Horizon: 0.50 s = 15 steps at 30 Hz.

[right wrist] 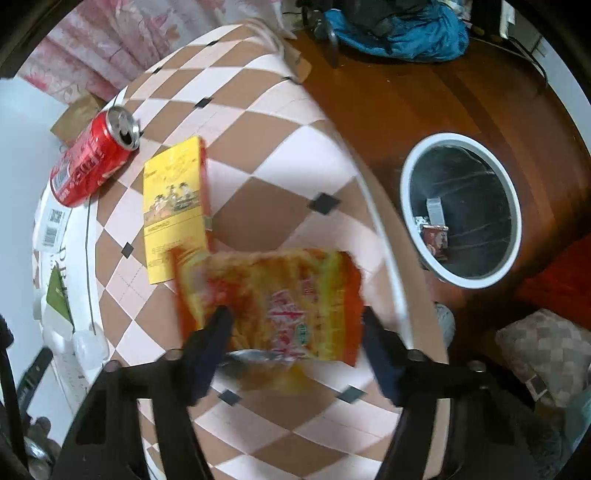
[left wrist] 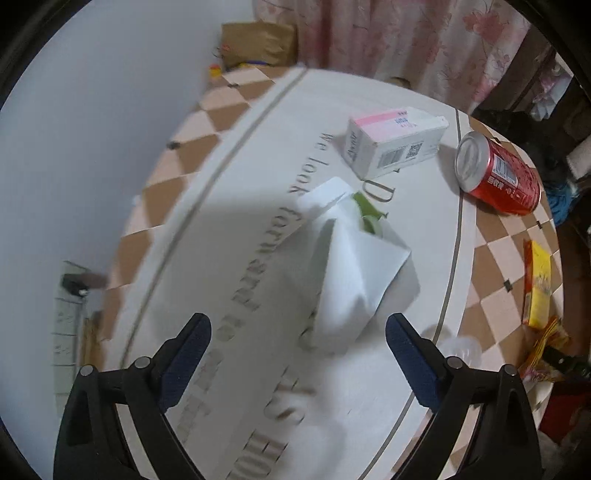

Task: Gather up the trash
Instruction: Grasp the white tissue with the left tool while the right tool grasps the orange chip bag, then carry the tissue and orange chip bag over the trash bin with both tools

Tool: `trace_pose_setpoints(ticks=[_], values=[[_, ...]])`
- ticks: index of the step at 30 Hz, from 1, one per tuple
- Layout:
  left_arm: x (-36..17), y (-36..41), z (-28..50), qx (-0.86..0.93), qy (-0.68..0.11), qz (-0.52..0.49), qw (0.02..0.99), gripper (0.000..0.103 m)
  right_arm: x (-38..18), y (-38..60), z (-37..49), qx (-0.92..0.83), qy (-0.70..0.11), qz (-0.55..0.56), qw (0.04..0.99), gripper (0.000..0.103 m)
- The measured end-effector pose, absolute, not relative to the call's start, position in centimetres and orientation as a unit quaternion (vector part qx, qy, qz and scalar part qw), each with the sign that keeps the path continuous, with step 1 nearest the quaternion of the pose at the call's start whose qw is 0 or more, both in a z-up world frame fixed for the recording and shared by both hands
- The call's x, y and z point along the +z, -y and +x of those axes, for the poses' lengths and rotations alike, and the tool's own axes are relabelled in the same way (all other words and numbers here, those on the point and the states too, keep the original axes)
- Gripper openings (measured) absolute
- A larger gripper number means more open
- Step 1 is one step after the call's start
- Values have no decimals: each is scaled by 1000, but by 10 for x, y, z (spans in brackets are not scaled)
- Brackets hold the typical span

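Observation:
In the left wrist view a crumpled white tissue (left wrist: 347, 273) lies on the white placemat (left wrist: 258, 155), just ahead of my open left gripper (left wrist: 297, 334). Beyond it lie a white and pink carton (left wrist: 395, 142) and a red soda can (left wrist: 495, 173) on its side. In the right wrist view my right gripper (right wrist: 295, 325) is open, its fingers on either side of an orange and yellow snack wrapper (right wrist: 280, 306) on the checkered tablecloth (right wrist: 295, 166). A yellow box (right wrist: 175, 206) and the red can (right wrist: 92, 162) lie further left. A white-rimmed trash bin (right wrist: 461, 210) stands on the floor at right.
The table edge runs between the wrapper and the bin. The bin holds a few pieces of trash. A cushion (right wrist: 554, 354) and blue cloth (right wrist: 399, 33) lie on the dark wood floor. A brown paper bag (left wrist: 258, 42) stands beyond the table by the wall.

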<state>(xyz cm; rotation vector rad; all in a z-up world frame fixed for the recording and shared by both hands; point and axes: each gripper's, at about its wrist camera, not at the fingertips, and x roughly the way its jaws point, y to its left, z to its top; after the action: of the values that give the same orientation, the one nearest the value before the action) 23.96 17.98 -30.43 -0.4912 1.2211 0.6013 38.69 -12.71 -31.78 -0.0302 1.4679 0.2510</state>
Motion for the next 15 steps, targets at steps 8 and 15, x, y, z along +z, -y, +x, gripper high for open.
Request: trace_pose_setpoints(ticks=[8,15], values=[[-320,-173,271,218,-549,-230,773,20,-313,106,387,134,-650,-26,748,8],[-304,-146,261,240,-543,-161,789,8,-292,107,380,157,-631,-20,760,5]])
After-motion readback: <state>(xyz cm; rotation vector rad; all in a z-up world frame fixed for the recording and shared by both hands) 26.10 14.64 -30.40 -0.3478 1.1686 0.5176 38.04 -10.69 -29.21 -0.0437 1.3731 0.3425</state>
